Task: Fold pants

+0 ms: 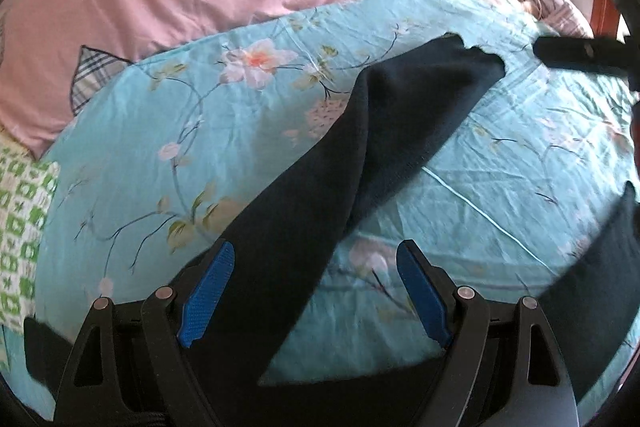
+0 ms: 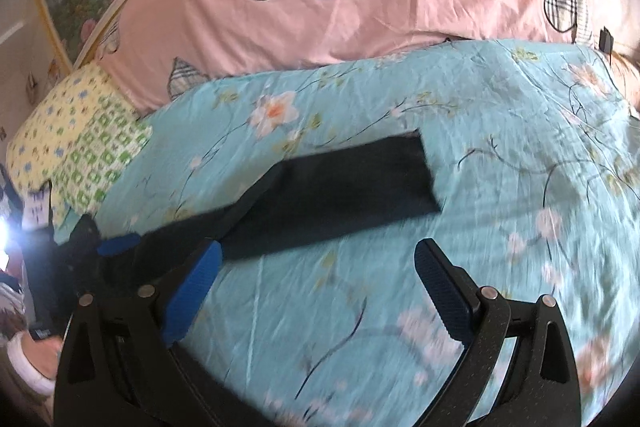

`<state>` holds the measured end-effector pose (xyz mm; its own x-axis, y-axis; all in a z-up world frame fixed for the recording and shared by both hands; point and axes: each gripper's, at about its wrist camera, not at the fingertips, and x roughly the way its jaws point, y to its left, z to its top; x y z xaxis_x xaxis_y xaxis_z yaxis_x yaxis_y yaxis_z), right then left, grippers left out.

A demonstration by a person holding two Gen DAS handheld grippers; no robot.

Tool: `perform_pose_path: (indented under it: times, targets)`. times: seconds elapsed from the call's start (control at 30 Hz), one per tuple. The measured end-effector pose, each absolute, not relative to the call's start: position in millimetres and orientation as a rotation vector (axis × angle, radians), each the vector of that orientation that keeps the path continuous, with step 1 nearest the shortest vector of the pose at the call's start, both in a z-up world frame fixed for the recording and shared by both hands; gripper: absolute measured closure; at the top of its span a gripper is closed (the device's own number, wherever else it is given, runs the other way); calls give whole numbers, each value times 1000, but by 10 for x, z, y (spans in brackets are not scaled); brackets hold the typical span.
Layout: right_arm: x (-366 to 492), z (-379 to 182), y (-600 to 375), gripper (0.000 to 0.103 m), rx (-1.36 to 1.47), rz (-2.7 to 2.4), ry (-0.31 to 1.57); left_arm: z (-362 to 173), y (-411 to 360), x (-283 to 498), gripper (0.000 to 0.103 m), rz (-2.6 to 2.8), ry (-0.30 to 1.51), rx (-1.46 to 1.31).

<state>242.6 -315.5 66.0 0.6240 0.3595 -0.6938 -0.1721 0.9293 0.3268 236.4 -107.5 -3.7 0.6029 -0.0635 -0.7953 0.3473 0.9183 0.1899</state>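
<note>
Dark navy pants [image 1: 384, 131] lie on a light blue floral bedspread [image 1: 160, 155]. In the left wrist view one leg runs from between my fingers up to the right, and another dark part [image 1: 592, 267] lies at the right edge. My left gripper [image 1: 316, 251] is open, with the pants cloth lying between its blue pads. In the right wrist view the pants leg [image 2: 344, 187] lies flat ahead and to the left. My right gripper [image 2: 320, 255] is open and empty above the bedspread [image 2: 500, 163]. The left gripper's blue fingers [image 2: 118, 245] show at the left on the pants.
A pink quilt with plaid hearts [image 2: 360, 11] lies behind the bedspread. A green and yellow patterned pillow [image 2: 80, 139] sits at the left. The right gripper's dark body [image 1: 580, 53] shows at the right edge of the left wrist view.
</note>
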Motion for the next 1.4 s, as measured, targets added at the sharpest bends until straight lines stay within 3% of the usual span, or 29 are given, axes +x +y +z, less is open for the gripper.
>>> perform_pose_path:
  times: [0.4,0.57,0.63,0.7,0.83,0.9,0.93,1.4]
  targets:
    - [3386,406,-3523,6,299,234,892,-189,-1065,2730,19,-273,953,366]
    - [3724,251,-3601,18,313,201,927,-211,-1015,2837,20,-301,993,346]
    - [3812,174,-3618,30,319,186,952,-222,-991,2869,26,-297,1001,347]
    - [3889,113,-3610,40,322,186,973,-232,-956,2904,43,-286,1008,346]
    - [3905,92,-3585,83,322,202,976,-230,-877,2944,67,-300,1033,310]
    - [3836,165,-3587,90,318,208,952,-180,-826,2954,83,-303,1035,280]
    - [3802,199,-3597,93,320,213,941,-146,-804,2950,86,-310,1033,264]
    - [2705,805,-3883,96,370,341,816,331,-783,2047,90,-434,961,163]
